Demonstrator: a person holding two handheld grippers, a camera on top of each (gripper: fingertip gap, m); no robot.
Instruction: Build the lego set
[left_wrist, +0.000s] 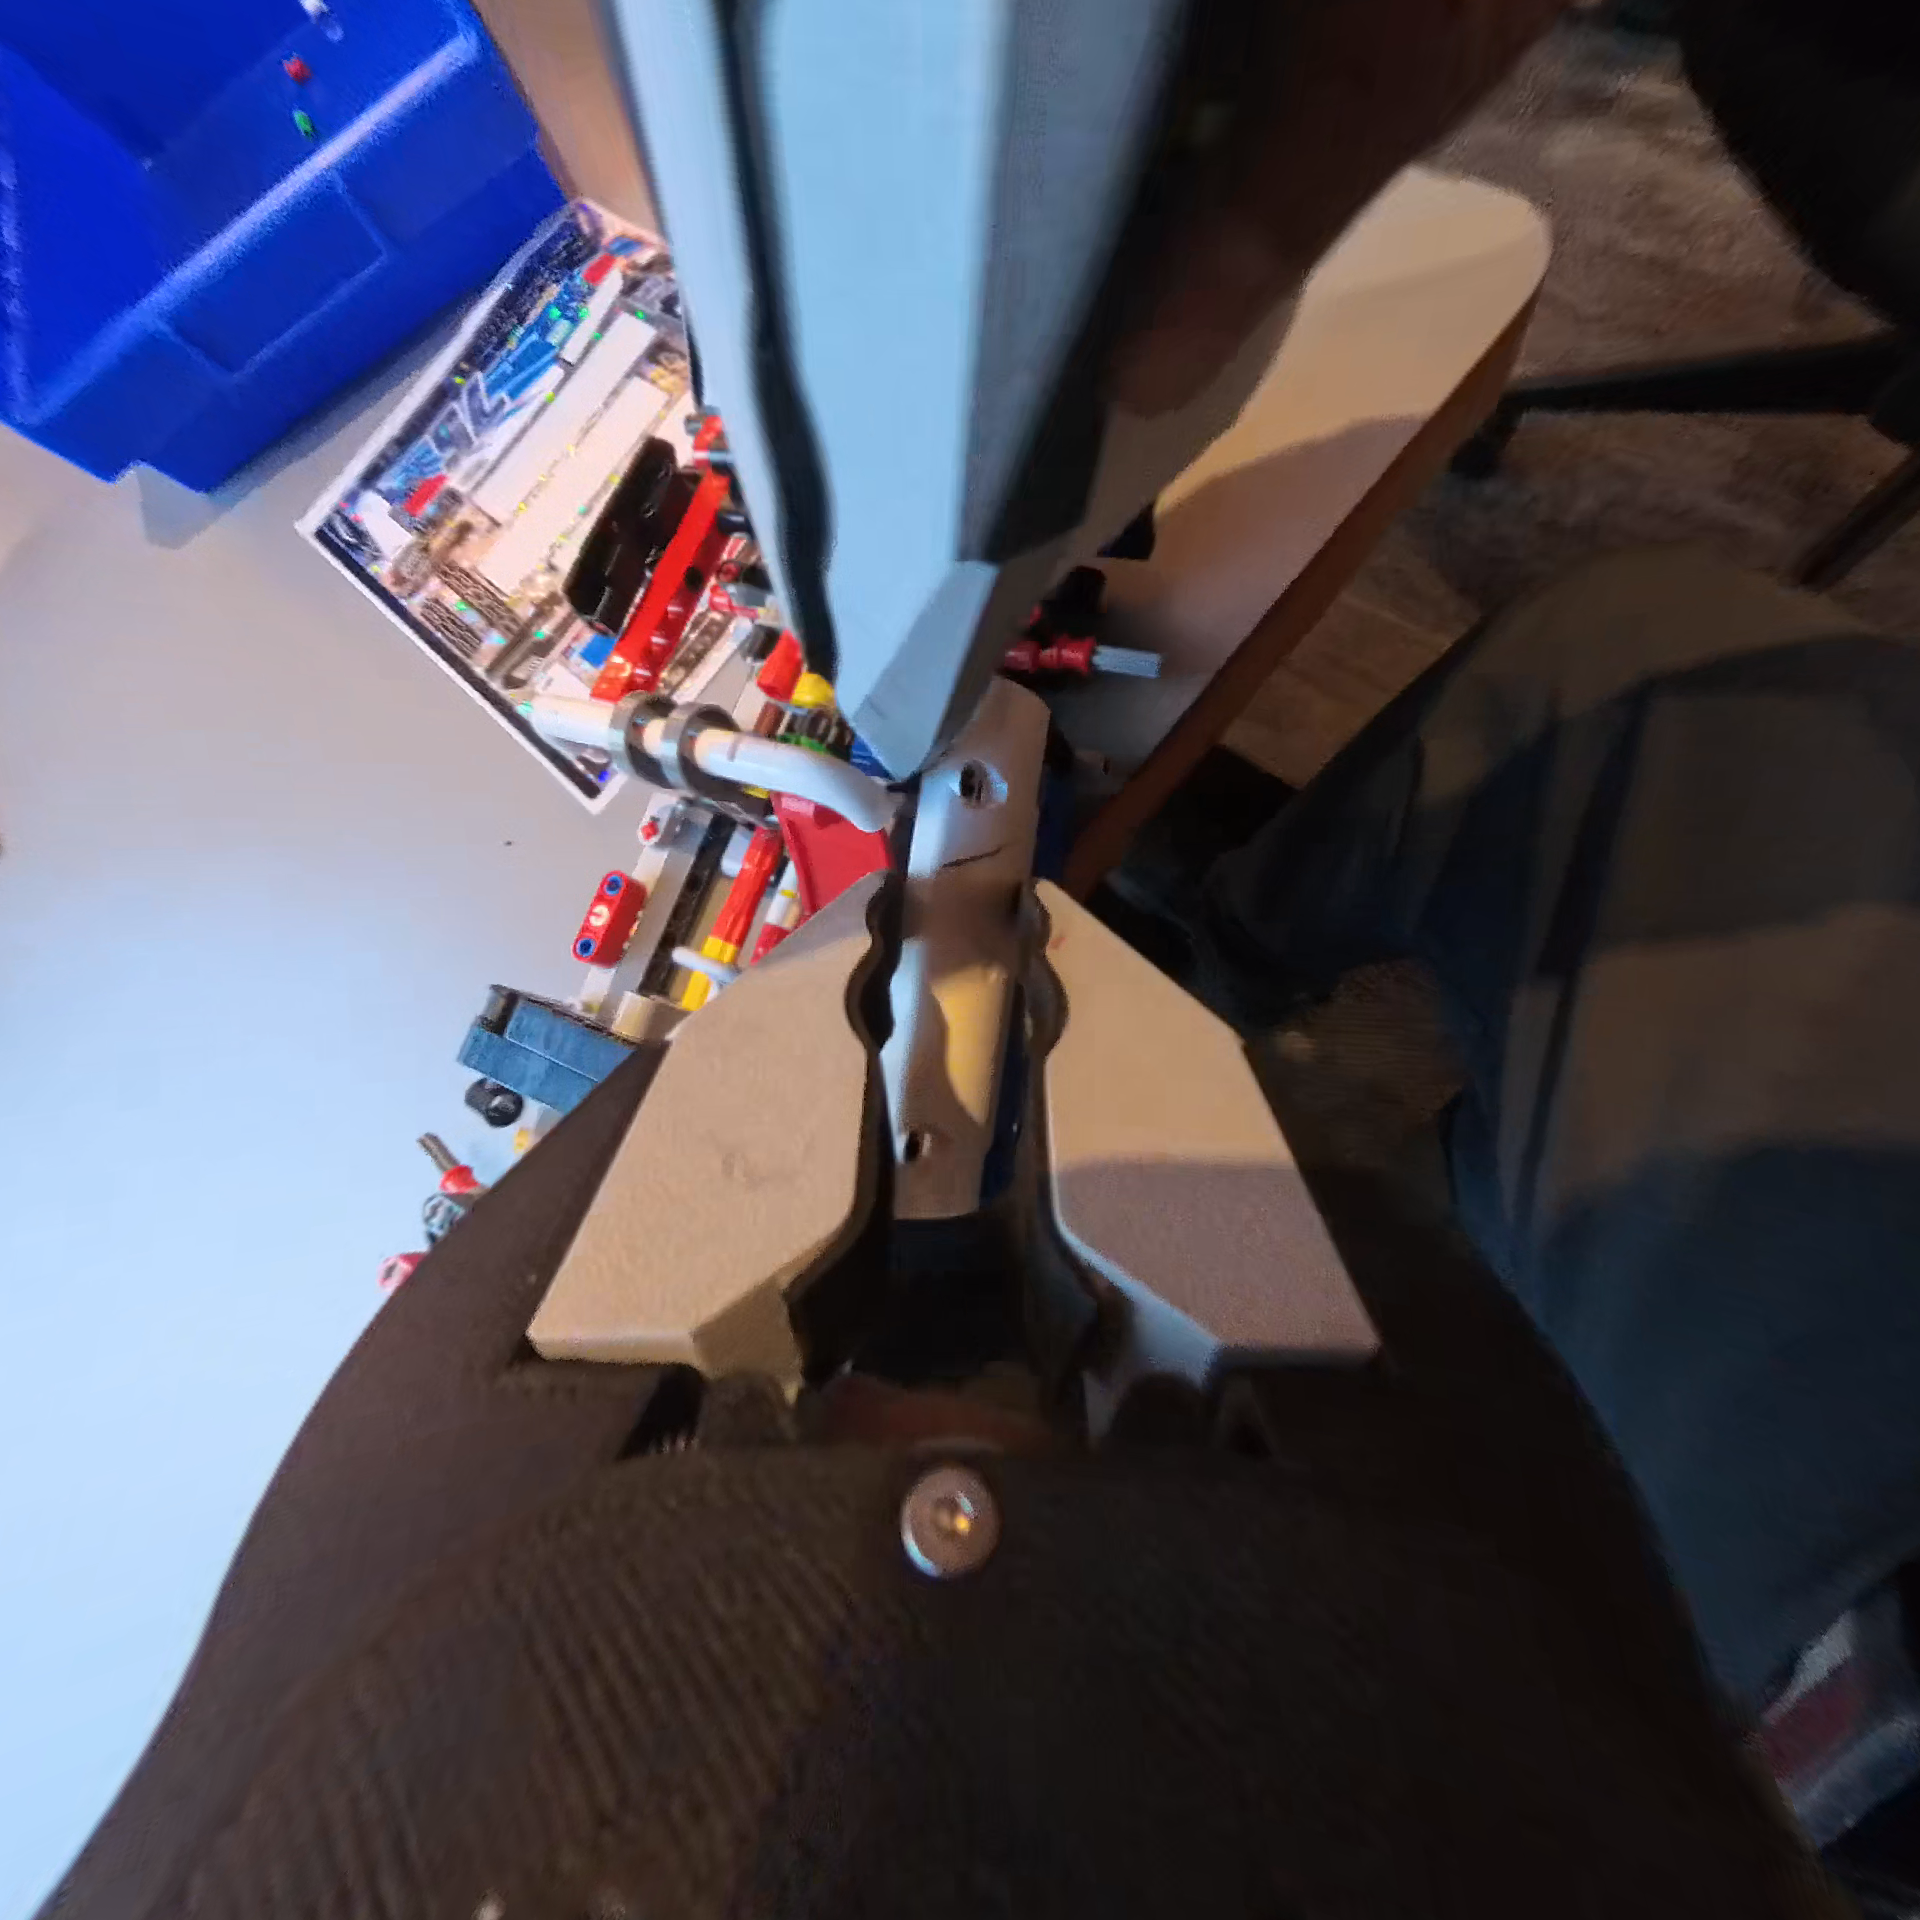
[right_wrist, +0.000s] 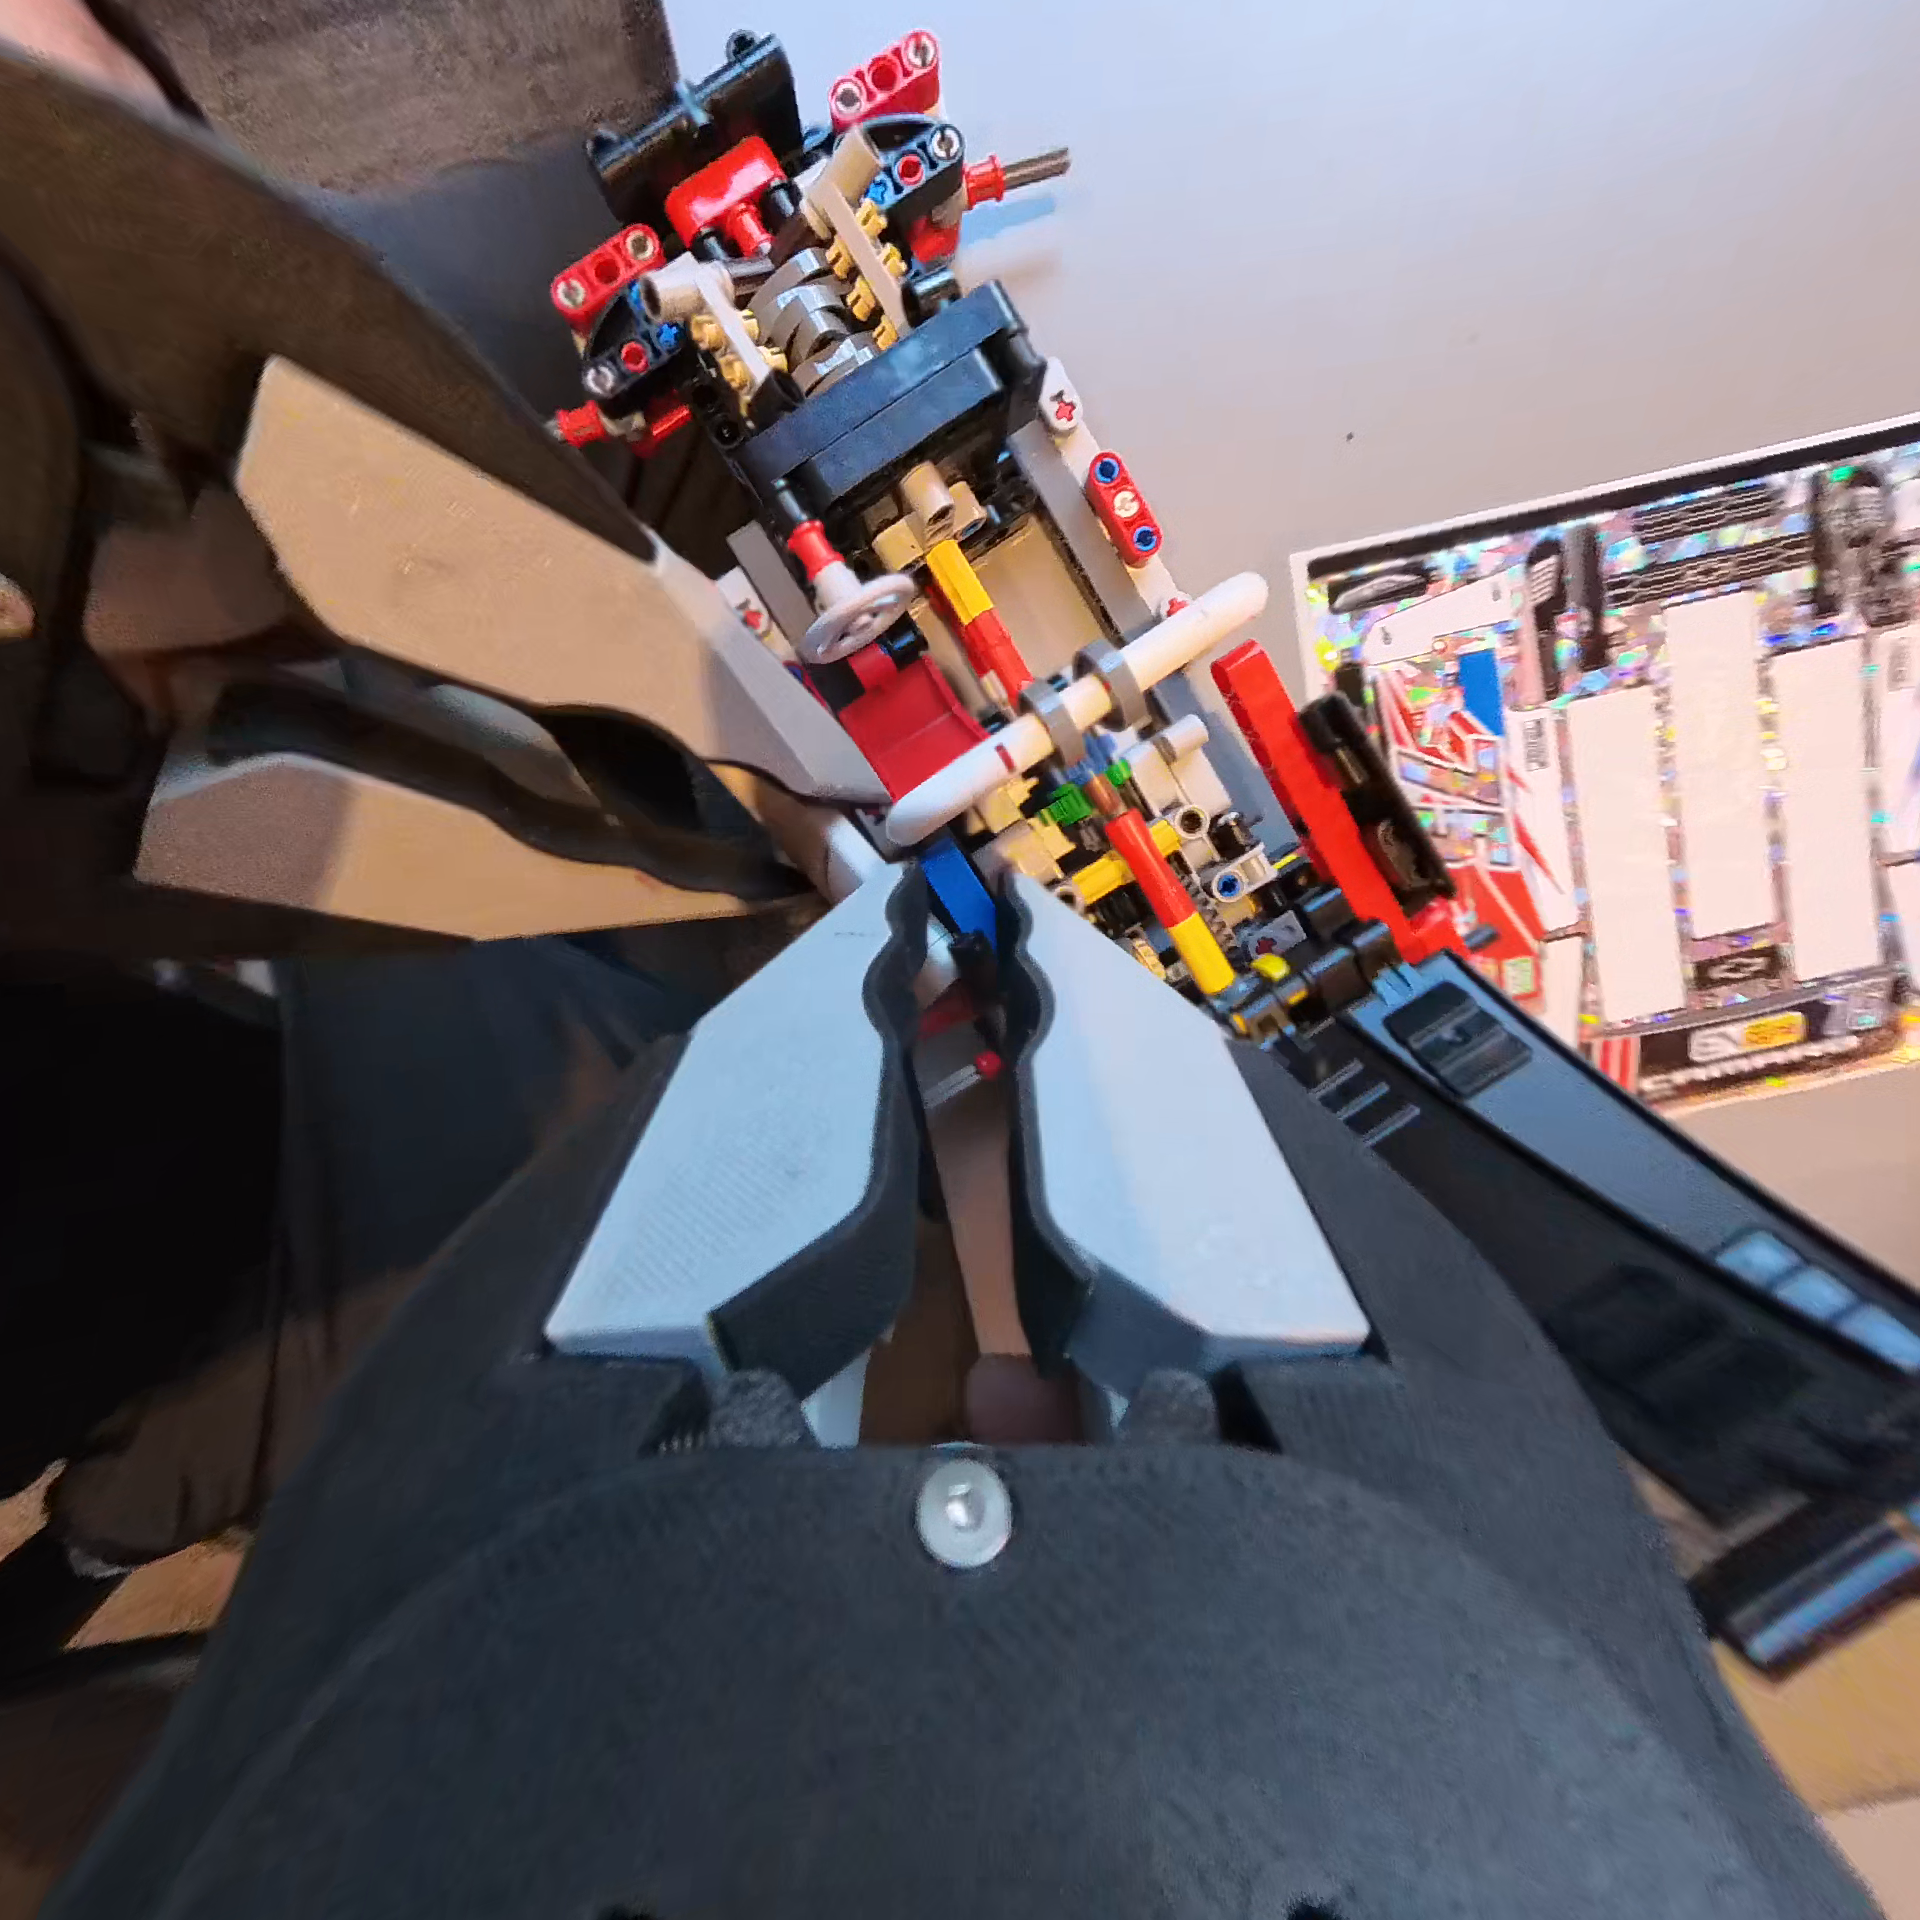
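Left wrist view is showing me my left gripper (left_wrist: 961, 935) clamping a pale grey panel piece (left_wrist: 966, 852) at the edge of the lego model (left_wrist: 717, 904); the dark finger pads (left_wrist: 878, 966) are pressing on both of its faces, with hardly any gap left. My right gripper (left_wrist: 894, 416) is coming down from above in that view, its tips meeting the same corner of the build.

In the right wrist view, my right gripper (right_wrist: 961, 935) is pinching a blue piece (right_wrist: 956, 878) and the small dark part just behind it, fingers drawn nearly together around them. The left gripper (right_wrist: 499, 727) is entering from the left side, closed on the grey panel right beside.

I am judging the model to be light but awkward: a long, open frame of beams, pins and axles, stiff along its black and grey spine yet fragile wherever thin parts stick out, such as the white curved tube (right_wrist: 1091, 696) and the little grey steering wheel (right_wrist: 862, 618). The smooth plastic is likely slippery under the pads, so I am favouring flat faces and solid beams for a hold, never the tube or the protruding red pins.

Farther out, the model is resting on the pale table (left_wrist: 208, 935), partly overlapping a glittery sticker sheet (right_wrist: 1662, 779), with a blue bin (left_wrist: 208, 260) well beyond.
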